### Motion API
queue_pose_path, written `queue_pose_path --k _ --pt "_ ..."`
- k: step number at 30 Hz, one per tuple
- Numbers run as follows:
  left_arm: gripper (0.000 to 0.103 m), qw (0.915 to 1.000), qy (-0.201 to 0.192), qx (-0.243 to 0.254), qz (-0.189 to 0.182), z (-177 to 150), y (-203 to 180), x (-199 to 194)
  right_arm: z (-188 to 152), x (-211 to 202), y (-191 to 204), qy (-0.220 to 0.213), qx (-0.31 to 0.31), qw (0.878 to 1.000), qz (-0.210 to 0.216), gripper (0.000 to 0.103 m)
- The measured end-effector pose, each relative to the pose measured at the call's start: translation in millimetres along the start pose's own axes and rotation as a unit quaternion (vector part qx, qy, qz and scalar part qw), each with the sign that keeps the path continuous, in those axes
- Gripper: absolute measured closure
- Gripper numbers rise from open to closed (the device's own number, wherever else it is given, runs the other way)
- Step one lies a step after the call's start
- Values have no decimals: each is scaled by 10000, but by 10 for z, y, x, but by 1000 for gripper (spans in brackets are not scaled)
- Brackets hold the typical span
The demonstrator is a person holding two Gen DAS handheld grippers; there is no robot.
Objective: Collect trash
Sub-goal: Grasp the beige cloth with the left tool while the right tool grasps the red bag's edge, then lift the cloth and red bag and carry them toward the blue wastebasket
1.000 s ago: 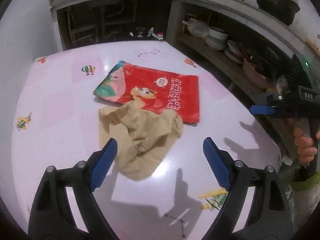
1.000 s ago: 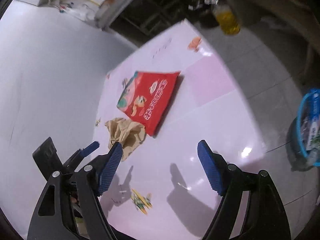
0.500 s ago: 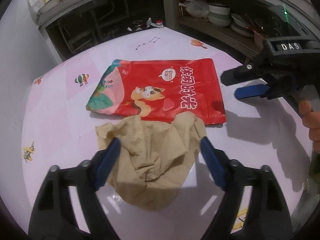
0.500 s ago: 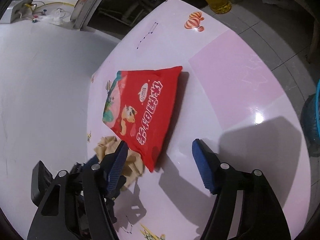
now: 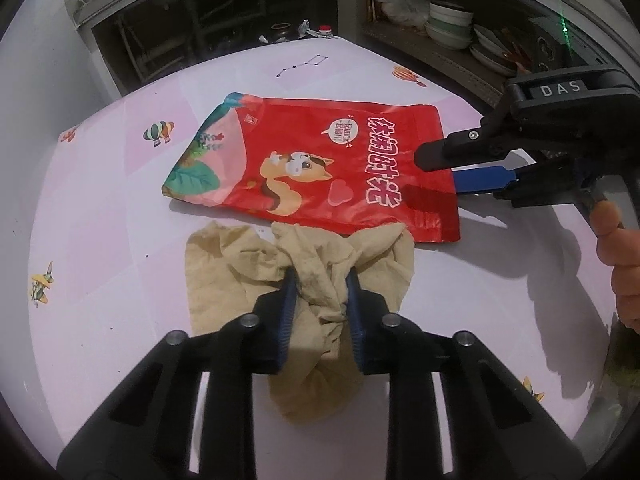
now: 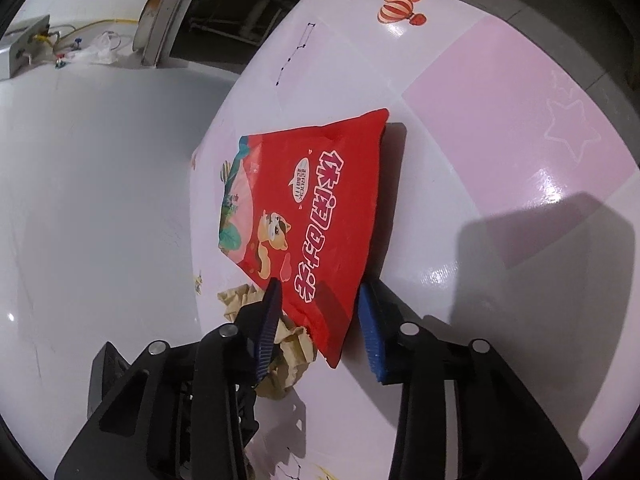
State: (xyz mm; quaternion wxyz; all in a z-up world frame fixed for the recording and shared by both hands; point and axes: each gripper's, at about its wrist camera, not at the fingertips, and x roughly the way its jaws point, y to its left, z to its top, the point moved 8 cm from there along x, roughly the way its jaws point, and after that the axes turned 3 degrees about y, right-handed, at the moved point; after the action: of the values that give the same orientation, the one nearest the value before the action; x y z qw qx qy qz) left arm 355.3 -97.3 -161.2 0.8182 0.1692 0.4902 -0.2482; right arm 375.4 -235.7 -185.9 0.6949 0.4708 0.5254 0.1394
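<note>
"DAS" is printed on the right gripper (image 5: pixel 436 168) body. White Chinese characters and a cartoon squirrel are shown on the red snack bag (image 5: pixel 320 168), which is laid flat on the pink table (image 5: pixel 100 208). A crumpled tan cloth (image 5: pixel 320 280) is pinched between the narrowed left gripper (image 5: pixel 320 292) pads, whose jaws have just been closing. The bag's near corner is straddled by the right gripper's closing jaws; contact cannot be told.

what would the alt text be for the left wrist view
The left tool has just been closing and now pinches a crumpled tan cloth on a pink patterned table. Just behind the cloth lies a red snack bag with a cartoon squirrel. At the right, the right tool straddles the bag's corner.
</note>
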Motion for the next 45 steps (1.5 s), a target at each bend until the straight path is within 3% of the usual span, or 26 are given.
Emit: queue_pose_path --k 12,17,24,27,32,39,43,45 --pt "90 9999 -62 -105 -13 -45 -39 5 -38 47 -111 -10 270 9996 93 97" --pt "93 9997 -113 -211 -43 -62 -34 -25 -104 85 -196 49 672 9953 699 99" --pt "95 9993 -185 -319 -86 -74 36 -94 -149 -76 -228 -333 861 9874 1287 100" --pt "95 9990 -216 -366 -101 -79 64 -122 -165 -191 -240 -530 846 9851 1403 100" --pt "95 9988 -252 -405 -126 -105 74 -156 -264 -406 -307 -800 705 9867 1227 100" --pt "95 9972 -550 -487 -99 76 97 -334 -295 -537 -361 -845 578 9898 993 99" --pt "95 9971 -624 -439 3 337 100 -289 -240 -445 -308 -609 587 9912 1015 93" --pt "95 9978 -530 -389 111 459 122 -161 -211 -381 -266 -540 558 9925 947 73"
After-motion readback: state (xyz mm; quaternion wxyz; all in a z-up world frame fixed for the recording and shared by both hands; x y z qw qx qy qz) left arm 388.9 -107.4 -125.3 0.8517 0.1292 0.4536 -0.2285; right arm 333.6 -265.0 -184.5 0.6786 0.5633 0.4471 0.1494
